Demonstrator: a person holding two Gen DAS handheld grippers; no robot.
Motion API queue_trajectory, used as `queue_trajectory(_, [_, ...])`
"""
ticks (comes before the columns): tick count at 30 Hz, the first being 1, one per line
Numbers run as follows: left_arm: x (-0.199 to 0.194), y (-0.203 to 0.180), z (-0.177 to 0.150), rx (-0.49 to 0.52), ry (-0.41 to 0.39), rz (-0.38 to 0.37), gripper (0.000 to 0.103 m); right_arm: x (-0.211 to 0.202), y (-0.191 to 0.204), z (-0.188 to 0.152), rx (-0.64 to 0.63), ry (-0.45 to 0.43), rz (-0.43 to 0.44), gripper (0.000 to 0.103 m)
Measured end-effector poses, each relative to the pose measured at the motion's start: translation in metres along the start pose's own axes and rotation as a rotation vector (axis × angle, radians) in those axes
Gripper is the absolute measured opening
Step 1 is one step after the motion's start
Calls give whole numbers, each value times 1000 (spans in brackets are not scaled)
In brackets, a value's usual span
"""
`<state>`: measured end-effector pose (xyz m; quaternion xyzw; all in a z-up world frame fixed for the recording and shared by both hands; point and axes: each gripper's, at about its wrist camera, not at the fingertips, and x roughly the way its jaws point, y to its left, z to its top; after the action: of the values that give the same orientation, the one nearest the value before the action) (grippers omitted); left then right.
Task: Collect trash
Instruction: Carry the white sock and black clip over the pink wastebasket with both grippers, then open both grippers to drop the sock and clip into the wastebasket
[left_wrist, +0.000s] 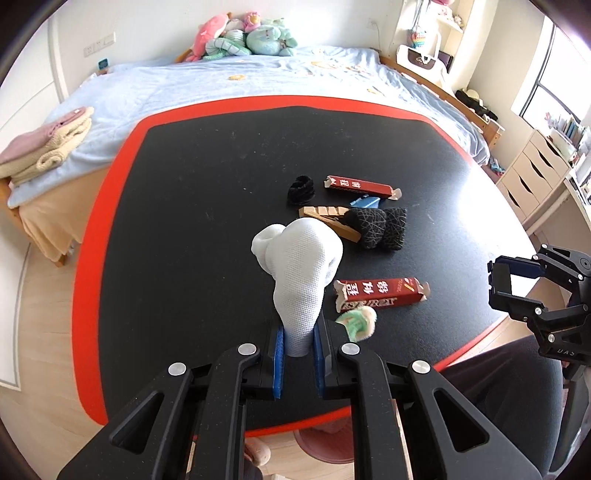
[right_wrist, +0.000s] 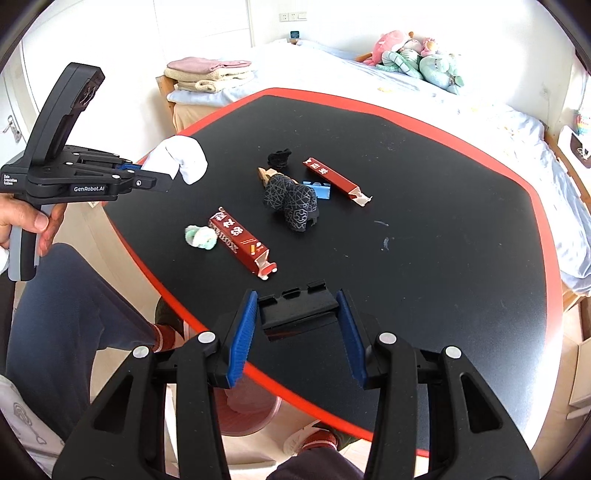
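My left gripper (left_wrist: 298, 345) is shut on a white sock (left_wrist: 301, 266) and holds it above the black table's left part; the sock also shows in the right wrist view (right_wrist: 181, 160), with the left gripper (right_wrist: 162, 181) there. My right gripper (right_wrist: 297, 321) is open and empty over the table's near edge; in the left wrist view it (left_wrist: 517, 291) is at the right. On the table lie a red carton (left_wrist: 384, 293) (right_wrist: 240, 240), a green-white crumpled wad (left_wrist: 358, 321) (right_wrist: 200, 237), a second red carton (left_wrist: 360, 186) (right_wrist: 332, 179) and a black scrunchie (left_wrist: 301, 190) (right_wrist: 279, 158).
Black patterned socks (left_wrist: 378, 227) (right_wrist: 293, 203), a wooden clip (left_wrist: 325, 218) and a small blue item (left_wrist: 365, 202) (right_wrist: 317, 188) sit mid-table. The table (left_wrist: 207, 206) has a red rim. A pink bin (right_wrist: 251, 410) stands under the near edge. A bed (left_wrist: 184, 88) is behind.
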<state>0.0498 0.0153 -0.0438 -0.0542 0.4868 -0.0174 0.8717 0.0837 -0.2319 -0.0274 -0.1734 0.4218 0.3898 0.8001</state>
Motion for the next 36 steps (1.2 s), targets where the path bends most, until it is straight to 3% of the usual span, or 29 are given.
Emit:
queue_trajectory(13, [-45,-38,-63,75,-11,-67,12,-31,52,-39,1,19,48,44])
queue_trajectory(24, [-37,-57,-108,124,67,-111,12,-27,83,-71,-28,75,95,44])
queue_trajectory(34, [-34,-67,-125,144,103,-144,13,-23,93,-79,-41,90,146,44])
queue_trajectory(36, [-33,-67,-126,147,115,-152,17,-23,94,-79,-40,92,161,46])
